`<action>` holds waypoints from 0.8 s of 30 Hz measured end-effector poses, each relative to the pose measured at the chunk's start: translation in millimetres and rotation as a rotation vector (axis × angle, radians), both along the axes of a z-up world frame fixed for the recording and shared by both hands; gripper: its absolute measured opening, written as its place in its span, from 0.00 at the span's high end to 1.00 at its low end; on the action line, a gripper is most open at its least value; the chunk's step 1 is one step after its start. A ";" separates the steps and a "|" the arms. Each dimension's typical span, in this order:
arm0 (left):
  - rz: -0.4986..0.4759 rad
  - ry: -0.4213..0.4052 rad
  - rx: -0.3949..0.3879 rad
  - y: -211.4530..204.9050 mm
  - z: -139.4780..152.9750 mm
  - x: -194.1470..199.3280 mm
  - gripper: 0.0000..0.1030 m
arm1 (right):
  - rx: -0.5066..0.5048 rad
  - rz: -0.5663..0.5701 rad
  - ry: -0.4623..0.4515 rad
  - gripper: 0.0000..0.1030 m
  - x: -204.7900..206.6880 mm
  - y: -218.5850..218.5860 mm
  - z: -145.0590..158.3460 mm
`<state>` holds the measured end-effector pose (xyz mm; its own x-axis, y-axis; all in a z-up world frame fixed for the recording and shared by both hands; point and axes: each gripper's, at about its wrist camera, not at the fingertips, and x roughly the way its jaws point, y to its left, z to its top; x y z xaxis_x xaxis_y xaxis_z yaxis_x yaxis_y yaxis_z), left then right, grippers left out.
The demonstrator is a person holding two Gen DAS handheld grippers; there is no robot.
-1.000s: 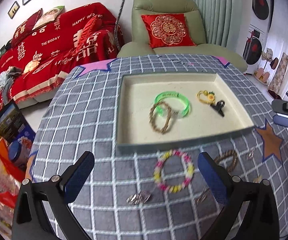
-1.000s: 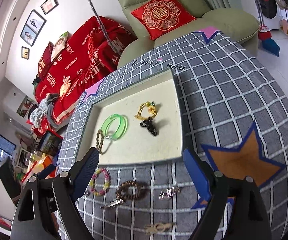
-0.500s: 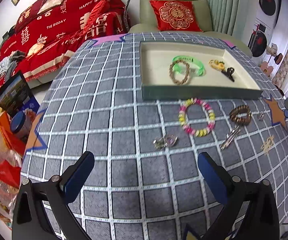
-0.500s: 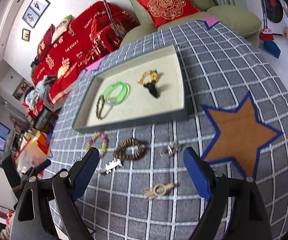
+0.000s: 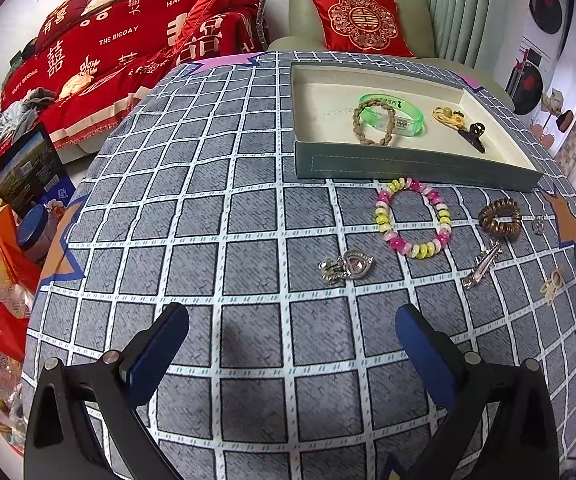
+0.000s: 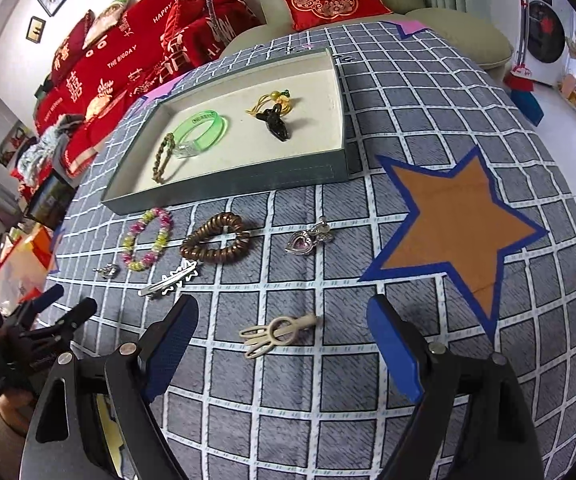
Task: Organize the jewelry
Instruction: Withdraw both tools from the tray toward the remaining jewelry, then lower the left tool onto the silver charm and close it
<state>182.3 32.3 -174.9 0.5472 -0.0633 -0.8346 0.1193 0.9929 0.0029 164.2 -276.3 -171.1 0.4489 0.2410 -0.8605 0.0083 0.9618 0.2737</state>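
Observation:
A grey tray (image 5: 408, 162) (image 6: 224, 190) holds a green bangle (image 5: 392, 114), a brown braided bracelet (image 5: 372, 122), a yellow charm (image 5: 448, 116) and a black clip (image 5: 474, 134). In front of it on the cloth lie a pink-yellow bead bracelet (image 5: 412, 218) (image 6: 146, 244), a brown hair coil (image 5: 500, 220) (image 6: 216, 238), two heart pendants (image 5: 348, 266) (image 6: 308, 240), a silver hairpin (image 5: 482, 264) (image 6: 168, 282) and a beige clip (image 5: 552, 286) (image 6: 276, 332). My left gripper (image 5: 292, 346) is open and empty, short of the pendant. My right gripper (image 6: 282, 340) is open around the beige clip, above it.
The table wears a grey checked cloth with orange stars (image 6: 456, 224). A red sofa (image 5: 120, 40) and a green armchair (image 5: 360, 4) stand behind it. Bags and boxes (image 5: 4, 240) sit on the floor at the left edge.
Both grippers have drawn back from the tray toward the near edge of the table and sunk lower. The loose jewelry now lies ahead of them. Both stay open.

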 end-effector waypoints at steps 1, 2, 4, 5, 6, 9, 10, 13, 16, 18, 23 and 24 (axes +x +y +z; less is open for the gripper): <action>0.000 -0.003 0.001 -1.2 0.0 1.1 0.00 | -0.016 0.005 -0.003 0.15 1.3 2.8 0.5; -0.002 -0.005 0.005 -2.7 -0.1 2.3 0.00 | -0.029 0.009 -0.005 0.15 2.5 4.9 0.7; -0.006 -0.007 0.012 -4.6 -0.6 5.2 0.00 | -0.054 0.021 -0.009 0.15 6.1 9.6 0.9; -0.010 -0.009 0.015 -5.9 -0.7 6.2 0.00 | -0.067 0.022 -0.010 0.15 8.3 11.1 0.5; -0.013 -0.010 0.017 -7.0 -0.9 7.5 0.00 | -0.078 0.020 -0.011 0.15 10.0 12.3 0.6; -0.016 -0.010 0.026 -8.5 -2.5 11.8 0.00 | -0.098 0.006 -0.009 0.15 16.2 10.0 -1.5; -0.016 -0.009 0.026 -8.7 -3.3 13.3 0.00 | -0.104 -0.002 -0.004 0.15 18.9 7.7 -3.8; -0.013 0.004 0.033 -9.8 -6.6 19.2 0.00 | -0.109 -0.017 0.016 0.15 25.3 3.1 -11.3; -0.014 0.008 0.033 -10.8 -8.9 21.8 0.00 | -0.135 -0.019 0.025 0.15 31.8 3.0 -18.9; -0.022 0.006 0.034 -12.6 -9.9 22.4 0.09 | -0.144 -0.022 0.027 0.15 34.9 4.1 -22.5; -0.033 0.012 0.034 -16.7 -11.3 26.3 0.12 | -0.172 -0.017 0.013 0.20 40.8 11.4 -24.2; -0.035 0.010 0.035 -17.7 -11.2 26.9 0.12 | -0.181 -0.011 0.008 0.22 42.6 14.0 -24.2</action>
